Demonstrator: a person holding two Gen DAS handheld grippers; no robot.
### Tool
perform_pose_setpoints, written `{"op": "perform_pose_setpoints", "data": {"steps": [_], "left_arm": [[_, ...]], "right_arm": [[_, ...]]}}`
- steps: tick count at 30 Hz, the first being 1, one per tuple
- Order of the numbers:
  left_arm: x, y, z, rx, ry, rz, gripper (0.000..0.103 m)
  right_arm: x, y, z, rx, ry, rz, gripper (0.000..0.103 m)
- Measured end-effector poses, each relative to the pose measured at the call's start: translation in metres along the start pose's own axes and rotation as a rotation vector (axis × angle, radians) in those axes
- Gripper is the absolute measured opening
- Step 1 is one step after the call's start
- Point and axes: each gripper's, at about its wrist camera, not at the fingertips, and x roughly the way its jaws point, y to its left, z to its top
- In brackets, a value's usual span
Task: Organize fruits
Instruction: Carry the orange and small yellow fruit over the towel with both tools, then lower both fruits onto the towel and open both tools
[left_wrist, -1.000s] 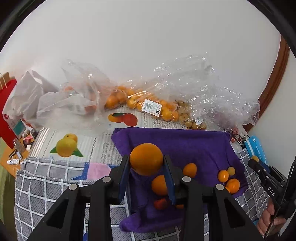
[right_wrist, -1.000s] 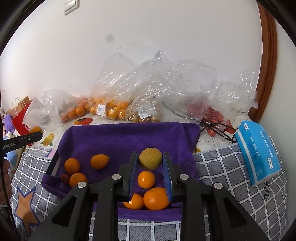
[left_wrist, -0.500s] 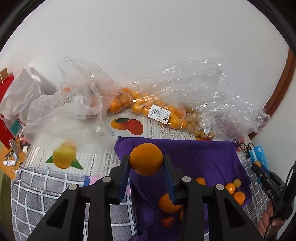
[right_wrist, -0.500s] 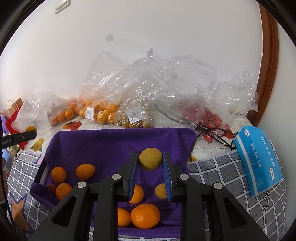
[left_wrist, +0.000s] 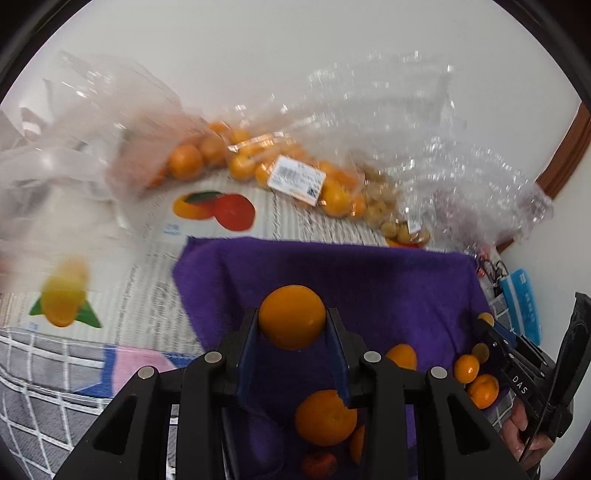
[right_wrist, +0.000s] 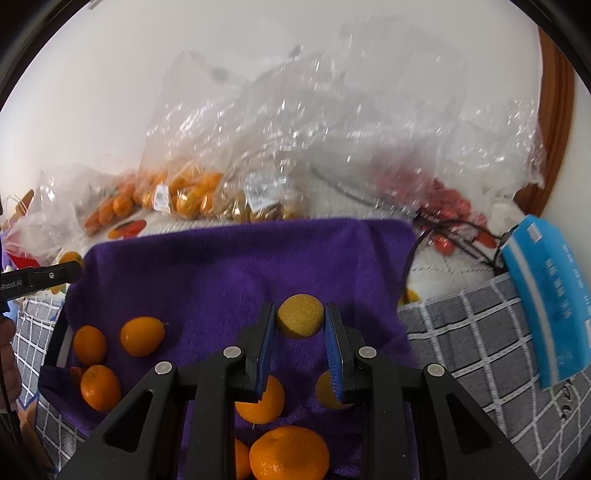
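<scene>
The left gripper (left_wrist: 291, 325) is clamping a smooth orange (left_wrist: 291, 316) between its blue pads, holding it above the near left part of the purple towel (left_wrist: 369, 280). The right gripper (right_wrist: 300, 325) is pinching a rough yellow-brown fruit (right_wrist: 300, 316) over the towel's right half, with loose oranges (right_wrist: 142, 335) lying to the left and nearer. Beyond the towel, clear plastic bags of fruit (right_wrist: 192, 192) are sitting along the far wall, and a blue packet (right_wrist: 546, 295) is lying at the right.

bright, even light; motion blur, fisheye-dark corners.
</scene>
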Motion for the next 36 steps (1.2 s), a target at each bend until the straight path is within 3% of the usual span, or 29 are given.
{"op": "perform_pose_setpoints", "data": {"steps": [28,31,36], "left_arm": [[0.030,-0.011,-0.009,0.052,0.089,0.092,0.034],[0.024,-0.011,-0.007,0.044,0.085,0.093,0.036],[-0.009,-0.015,-0.010,0.062,0.019,0.117,0.048]], "right_arm": [[0.024,0.010,-0.012,0.008,0.055,0.027,0.028],[0.021,0.012,-0.011,-0.003,0.051,0.000,0.029],[-0.006,0.013,-0.007,0.019,0.017,-0.003,0.036]]}}
